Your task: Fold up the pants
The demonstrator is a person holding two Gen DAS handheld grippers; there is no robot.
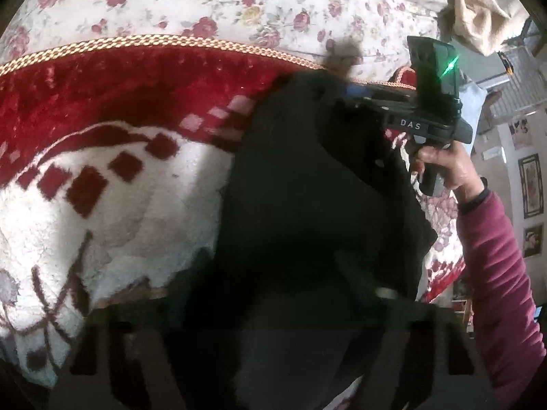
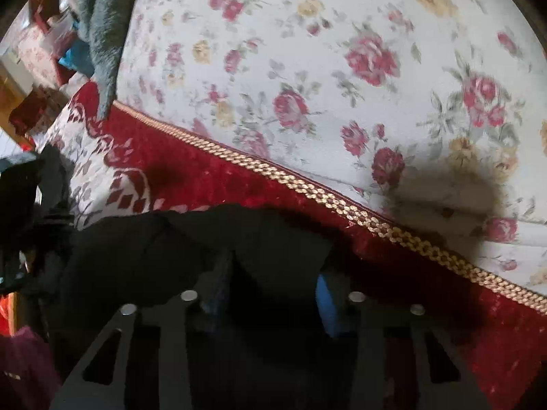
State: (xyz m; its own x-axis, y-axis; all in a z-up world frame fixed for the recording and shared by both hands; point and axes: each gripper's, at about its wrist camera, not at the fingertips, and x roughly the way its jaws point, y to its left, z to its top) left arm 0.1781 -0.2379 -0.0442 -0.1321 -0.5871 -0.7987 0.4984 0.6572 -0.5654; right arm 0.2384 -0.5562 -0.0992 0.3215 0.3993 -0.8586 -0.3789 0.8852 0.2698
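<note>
The black pants [image 2: 191, 249] are pinched by the right gripper [image 2: 273, 294]. Left gripper [image 1: 273, 307] grip cannot be told. Soft, limp cloth is best taken at 2 edge corners.

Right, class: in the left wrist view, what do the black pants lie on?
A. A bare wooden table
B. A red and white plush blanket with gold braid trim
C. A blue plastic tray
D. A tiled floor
B: the black pants lie on the red and white plush blanket, edged with gold braid.
</note>
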